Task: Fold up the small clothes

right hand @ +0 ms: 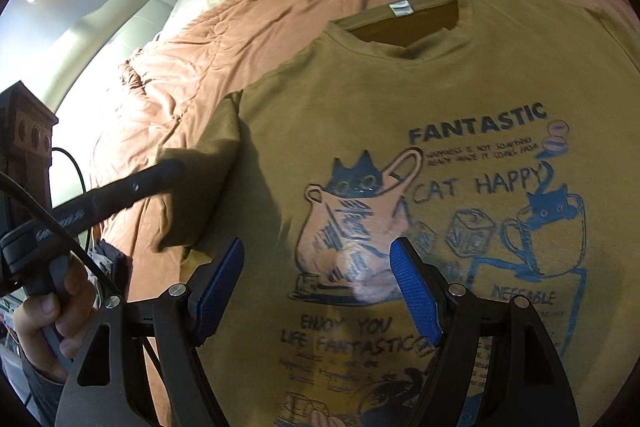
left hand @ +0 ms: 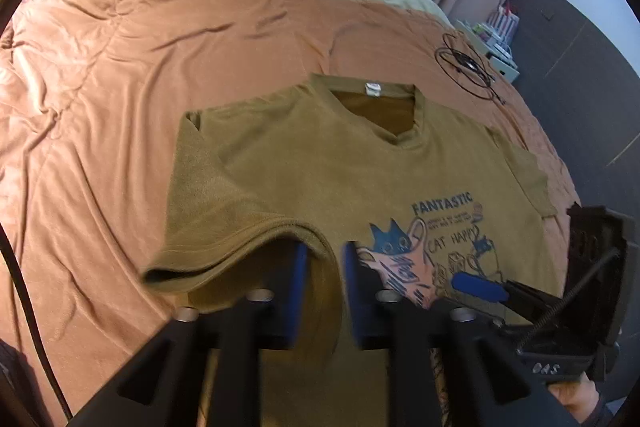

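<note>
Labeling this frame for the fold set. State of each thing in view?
T-shirt: print side up, flat on the blanket, left sleeve folded in over the body.
Neck label: showing inside the collar.
Left claw: open, a fold of shirt loose between its pads.
Right claw: open, empty, above the print.
Blanket: spread, wrinkled.
Cable: coiled on the blanket.

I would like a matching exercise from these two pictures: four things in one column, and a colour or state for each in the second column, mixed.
Things:
1. T-shirt
2. Neck label
3. Blanket under the shirt
4. Right tongs

Colour or state:
A. white
B. open, nothing between the pads
C. mustard brown, with a cat print
D. salmon pink, wrinkled

Pairs: 1-C, 2-A, 3-D, 4-B
</note>
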A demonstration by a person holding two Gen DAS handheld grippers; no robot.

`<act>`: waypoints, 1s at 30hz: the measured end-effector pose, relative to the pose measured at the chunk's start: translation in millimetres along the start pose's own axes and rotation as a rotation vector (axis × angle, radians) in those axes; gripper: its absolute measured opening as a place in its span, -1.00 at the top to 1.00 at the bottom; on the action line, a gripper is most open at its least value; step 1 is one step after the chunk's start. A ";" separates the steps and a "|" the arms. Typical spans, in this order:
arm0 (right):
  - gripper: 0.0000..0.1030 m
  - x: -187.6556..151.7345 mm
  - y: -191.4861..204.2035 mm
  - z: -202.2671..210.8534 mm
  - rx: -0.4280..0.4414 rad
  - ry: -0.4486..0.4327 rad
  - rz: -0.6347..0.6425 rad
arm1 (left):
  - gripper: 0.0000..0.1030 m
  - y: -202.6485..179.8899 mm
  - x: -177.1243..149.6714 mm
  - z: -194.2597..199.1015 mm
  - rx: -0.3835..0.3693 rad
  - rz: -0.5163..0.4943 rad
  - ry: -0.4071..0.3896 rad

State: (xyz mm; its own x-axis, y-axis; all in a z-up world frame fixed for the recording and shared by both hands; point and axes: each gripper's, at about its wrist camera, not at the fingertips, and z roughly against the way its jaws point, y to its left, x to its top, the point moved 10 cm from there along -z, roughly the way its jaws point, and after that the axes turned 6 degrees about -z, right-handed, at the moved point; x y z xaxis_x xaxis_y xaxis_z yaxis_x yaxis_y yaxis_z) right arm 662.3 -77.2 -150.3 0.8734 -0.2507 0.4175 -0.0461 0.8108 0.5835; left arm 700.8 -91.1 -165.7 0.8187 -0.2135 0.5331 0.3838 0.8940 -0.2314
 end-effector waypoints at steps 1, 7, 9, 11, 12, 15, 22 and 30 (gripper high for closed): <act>-0.46 -1.0 0.5 0.9 0.000 0.004 0.002 | 0.19 1.3 -0.7 4.4 0.003 0.000 -0.009; -0.46 -3.0 26.0 -7.3 -0.006 0.019 0.077 | -0.01 39.6 -6.0 29.4 0.085 0.052 -0.049; -0.46 -5.4 38.0 -12.3 -0.016 0.028 0.126 | -0.01 60.1 -13.8 34.9 0.121 0.090 -0.041; -0.46 -6.8 54.4 -19.2 -0.027 0.038 0.181 | -0.01 74.8 -21.0 40.0 0.132 0.118 -0.042; -0.46 -7.9 62.8 -22.4 -0.029 0.042 0.205 | -0.01 84.5 -26.2 43.1 0.140 0.135 -0.045; -0.46 -11.3 88.3 -33.7 -0.025 0.048 0.273 | -0.01 108.5 -40.5 46.2 0.164 0.177 -0.026; -0.24 -19.5 133.0 -68.9 -0.040 0.077 0.389 | -0.01 152.3 -69.9 60.3 0.203 0.249 -0.019; -0.21 -28.8 160.5 -130.1 -0.061 0.143 0.449 | -0.01 184.0 -94.5 67.4 0.201 0.325 -0.017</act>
State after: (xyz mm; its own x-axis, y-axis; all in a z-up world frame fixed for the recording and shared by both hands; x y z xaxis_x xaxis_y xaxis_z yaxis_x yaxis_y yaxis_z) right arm 692.9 129.0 -159.3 0.8320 0.2037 0.5160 -0.4095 0.8531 0.3234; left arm 665.3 120.1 -203.8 0.8762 0.0992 0.4717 0.0120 0.9738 -0.2271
